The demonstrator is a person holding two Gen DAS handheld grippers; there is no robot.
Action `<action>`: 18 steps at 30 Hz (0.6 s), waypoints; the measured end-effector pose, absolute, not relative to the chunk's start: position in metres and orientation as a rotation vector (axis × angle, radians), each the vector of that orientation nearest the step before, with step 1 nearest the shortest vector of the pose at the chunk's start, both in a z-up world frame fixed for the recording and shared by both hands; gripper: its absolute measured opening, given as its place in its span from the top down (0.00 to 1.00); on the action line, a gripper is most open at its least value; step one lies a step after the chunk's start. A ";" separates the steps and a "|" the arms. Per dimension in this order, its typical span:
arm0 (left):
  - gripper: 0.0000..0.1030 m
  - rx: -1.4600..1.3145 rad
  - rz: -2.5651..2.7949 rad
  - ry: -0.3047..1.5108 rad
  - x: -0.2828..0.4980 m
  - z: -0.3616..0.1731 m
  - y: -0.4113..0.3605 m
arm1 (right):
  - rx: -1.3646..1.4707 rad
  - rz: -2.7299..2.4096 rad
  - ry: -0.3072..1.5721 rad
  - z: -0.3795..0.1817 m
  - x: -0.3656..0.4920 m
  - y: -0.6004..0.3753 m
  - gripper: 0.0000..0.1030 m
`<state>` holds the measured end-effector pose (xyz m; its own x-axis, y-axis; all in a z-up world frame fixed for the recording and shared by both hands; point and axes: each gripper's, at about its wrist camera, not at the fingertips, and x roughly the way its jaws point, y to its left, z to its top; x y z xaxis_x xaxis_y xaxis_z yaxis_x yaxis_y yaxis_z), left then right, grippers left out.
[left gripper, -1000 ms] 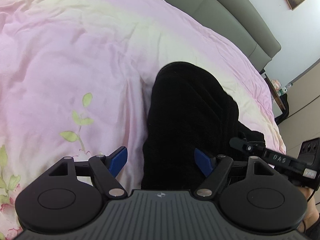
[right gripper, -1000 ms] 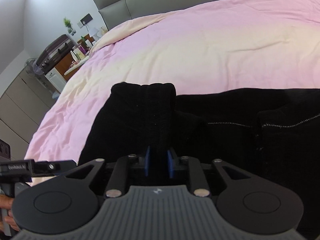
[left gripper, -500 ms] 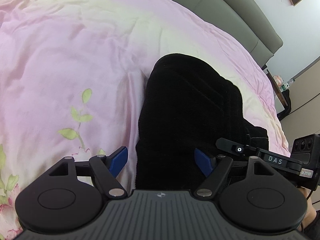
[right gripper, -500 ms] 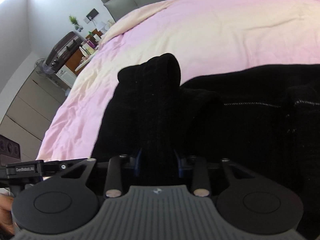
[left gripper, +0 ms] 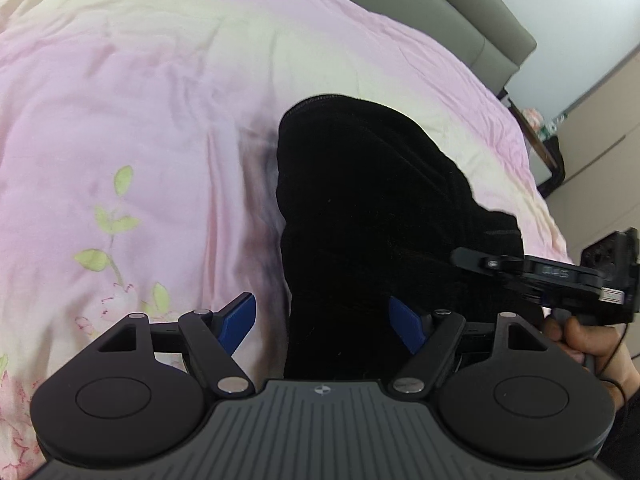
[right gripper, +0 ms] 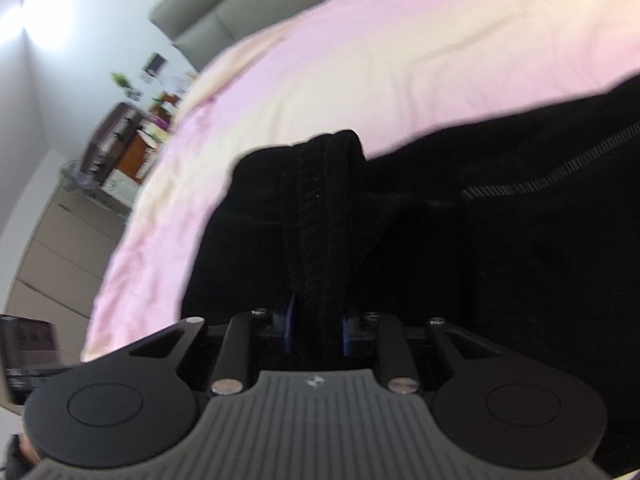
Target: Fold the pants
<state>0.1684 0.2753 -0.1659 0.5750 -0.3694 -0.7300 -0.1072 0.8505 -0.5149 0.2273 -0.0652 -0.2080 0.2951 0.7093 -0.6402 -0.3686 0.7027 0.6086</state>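
The black pants (left gripper: pixel 372 208) lie on a pink floral duvet (left gripper: pixel 132 120). My left gripper (left gripper: pixel 324 320) is open, its blue fingers on either side of the near edge of the cloth. My right gripper (right gripper: pixel 318 330) is shut on a bunched fold of the pants (right gripper: pixel 324 200) and holds it raised above the rest of the garment. The right gripper also shows at the right of the left wrist view (left gripper: pixel 560 276). A stitched seam (right gripper: pixel 540 176) runs across the pants to the right.
A grey padded headboard (left gripper: pixel 440 12) stands behind the bed. A bedside cabinet with clutter (right gripper: pixel 124 148) and pale drawers (right gripper: pixel 52 248) stand beside the bed on the left of the right wrist view. The duvet (right gripper: pixel 400 60) stretches beyond the pants.
My right gripper has lifted and tilted with the fold of pants in it. The cloth in the left view has shifted. My left gripper stays open.
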 end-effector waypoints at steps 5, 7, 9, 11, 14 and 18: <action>0.14 -0.510 -0.146 0.999 0.170 -0.172 0.269 | 0.313 0.730 1.006 -0.213 0.221 -0.058 0.79; 0.14 -0.536 -0.149 0.999 0.169 -0.172 0.273 | 0.271 0.737 0.973 -0.202 0.219 -0.060 0.71; 0.14 -0.535 -0.144 0.994 0.168 -0.171 0.273 | 0.227 0.731 0.932 -0.190 0.213 -0.066 0.71; 0.14 -0.518 -0.142 0.987 0.167 -0.169 0.272 | 0.182 0.725 0.914 -0.181 0.206 -0.071 0.71; 0.17 -0.512 -0.144 0.982 0.167 -0.168 0.271 | 0.115 0.738 0.937 -0.176 0.193 -0.076 0.72; 0.17 -0.515 -0.158 0.986 0.168 -0.167 0.268 | 0.015 0.717 0.965 -0.186 0.180 -0.071 0.76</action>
<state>0.1675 0.2684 -0.1670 0.5514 -0.3552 -0.7549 -0.1015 0.8696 -0.4833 0.1798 -0.0712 -0.1864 0.3603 0.5625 -0.7442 -0.5497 0.7726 0.3178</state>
